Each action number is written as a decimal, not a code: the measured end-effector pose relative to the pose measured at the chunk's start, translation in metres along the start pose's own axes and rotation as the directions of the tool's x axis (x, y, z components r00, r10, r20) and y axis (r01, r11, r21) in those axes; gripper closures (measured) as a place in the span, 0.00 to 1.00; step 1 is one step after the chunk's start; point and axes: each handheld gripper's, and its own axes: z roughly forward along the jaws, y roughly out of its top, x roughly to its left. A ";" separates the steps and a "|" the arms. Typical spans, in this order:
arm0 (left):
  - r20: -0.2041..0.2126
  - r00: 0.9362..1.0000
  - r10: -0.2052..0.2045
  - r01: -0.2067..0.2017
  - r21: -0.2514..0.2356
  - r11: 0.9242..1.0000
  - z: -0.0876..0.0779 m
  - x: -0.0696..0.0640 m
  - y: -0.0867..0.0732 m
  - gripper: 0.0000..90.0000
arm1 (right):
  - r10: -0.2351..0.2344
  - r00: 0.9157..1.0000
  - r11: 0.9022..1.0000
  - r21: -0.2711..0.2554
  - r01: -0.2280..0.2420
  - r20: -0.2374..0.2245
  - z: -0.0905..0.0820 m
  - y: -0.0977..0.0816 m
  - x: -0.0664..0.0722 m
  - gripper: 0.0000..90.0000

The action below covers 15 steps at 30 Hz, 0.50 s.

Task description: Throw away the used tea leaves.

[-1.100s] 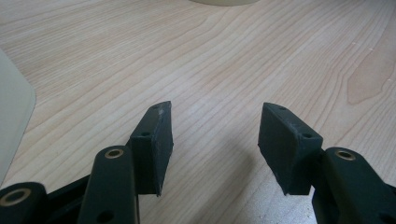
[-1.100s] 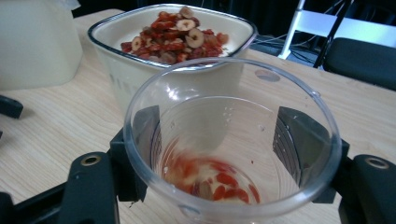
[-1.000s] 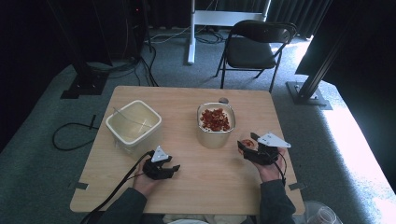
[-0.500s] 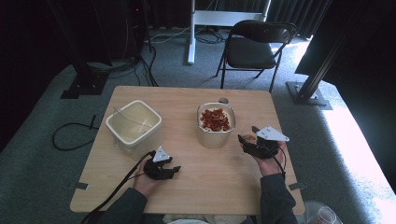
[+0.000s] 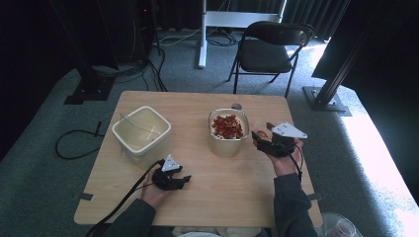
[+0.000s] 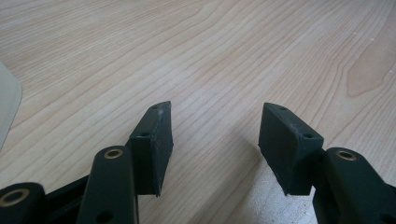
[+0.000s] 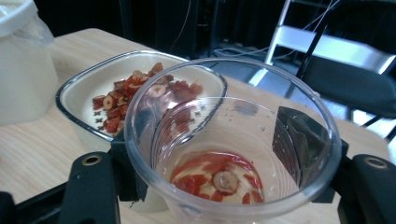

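Note:
My right gripper (image 5: 261,139) is shut on a clear plastic cup (image 5: 260,133), held just right of a white tub of red dried fruit slices (image 5: 227,127). In the right gripper view the cup (image 7: 233,140) sits between the black jaws with a few red slices at its bottom. The tub's rim (image 7: 65,98) lies close behind it. My left gripper (image 5: 184,180) rests low over the wooden table (image 5: 227,192) near the front. Its jaws (image 6: 215,140) are spread wide over bare wood, with nothing between them.
An empty cream tub (image 5: 142,131) stands at the table's left; in the right gripper view it is the pale tub (image 7: 23,60) at far left. A black folding chair (image 5: 272,49) stands beyond the far edge. Cables (image 5: 79,143) lie on the floor at left.
My right gripper has lifted the cup and carried it a little farther from the person, closer to the fruit tub. The left gripper has stayed put.

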 end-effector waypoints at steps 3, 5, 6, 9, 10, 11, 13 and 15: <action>0.005 1.000 -0.003 0.003 0.000 1.000 0.000 0.001 0.000 0.50 | -0.045 0.999 0.999 0.018 0.045 -0.007 0.002 0.000 0.007 0.36; -0.001 1.000 0.001 -0.001 0.000 1.000 0.000 0.000 0.000 0.50 | -0.013 1.000 1.000 -0.005 0.013 -0.005 -0.003 -0.001 0.005 0.36; 0.000 1.000 0.004 -0.004 0.002 1.000 0.000 0.000 0.000 0.50 | 0.002 1.000 1.000 -0.004 -0.002 -0.002 -0.004 -0.002 0.002 0.36; 0.006 1.000 -0.001 0.001 0.001 1.000 0.000 0.001 0.000 0.50 | 0.003 1.000 1.000 0.009 -0.002 -0.019 -0.002 -0.006 0.005 0.36; 0.005 1.000 0.001 -0.001 0.001 1.000 0.000 0.001 0.000 0.50 | -0.009 1.000 1.000 0.009 0.009 -0.007 -0.002 -0.005 0.007 0.36; 0.003 1.000 0.002 -0.002 0.002 1.000 0.000 0.000 0.000 0.50 | 0.000 1.000 1.000 0.002 0.000 -0.008 -0.002 -0.004 0.006 0.36; 0.002 1.000 0.001 -0.001 0.001 1.000 0.000 0.000 0.000 0.50 | 0.022 1.000 1.000 0.004 -0.022 -0.013 -0.003 -0.006 0.002 0.36; 0.008 1.000 -0.002 0.002 0.001 1.000 0.000 0.001 0.000 0.50 | 0.024 0.999 1.000 0.011 -0.024 -0.042 -0.002 -0.007 0.003 0.36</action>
